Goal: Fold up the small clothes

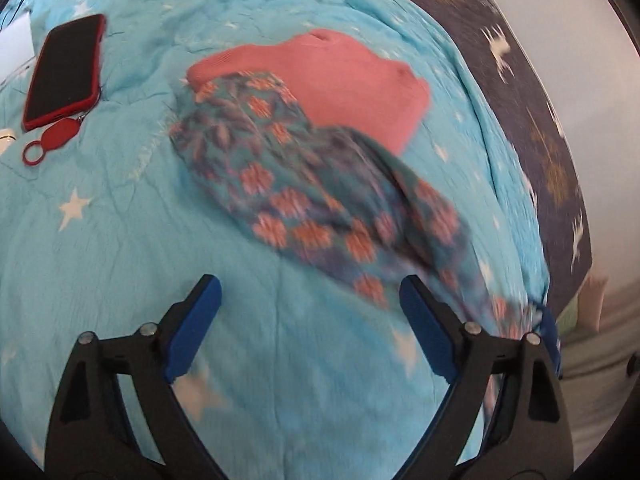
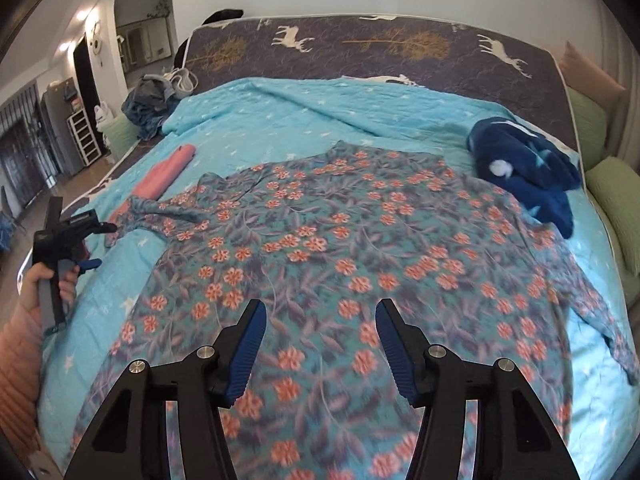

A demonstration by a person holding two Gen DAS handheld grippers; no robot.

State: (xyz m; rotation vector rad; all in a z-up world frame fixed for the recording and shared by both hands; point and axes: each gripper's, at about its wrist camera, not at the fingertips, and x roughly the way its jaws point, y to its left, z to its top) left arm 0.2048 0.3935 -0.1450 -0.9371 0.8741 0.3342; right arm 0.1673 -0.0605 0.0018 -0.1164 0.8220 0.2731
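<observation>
The right hand-held gripper (image 2: 320, 344) hangs over the lower part of a floral shirt (image 2: 340, 248), its blue pads apart at a middle width and nothing caught between them. The left hand-held gripper (image 1: 310, 320) has its jaws spread wide over the turquoise star-printed quilt (image 1: 120, 220), also empty; in the right wrist view it shows at the left edge, held by a hand (image 2: 48, 280) in a pink sleeve, close to the tip of one shirt sleeve.

The floral shirt lies spread flat on the bed, with both sleeves stretched outward. A folded pink garment (image 1: 340, 84) rests on the quilt, and one sleeve of the shirt lies partly over it. A dark blue fleece garment (image 2: 528, 176) is crumpled near the far right side of the bed. A phone in a red case (image 1: 64, 72) with a red keyring tag (image 1: 50, 140) lies on the quilt, well apart from the clothes.
</observation>
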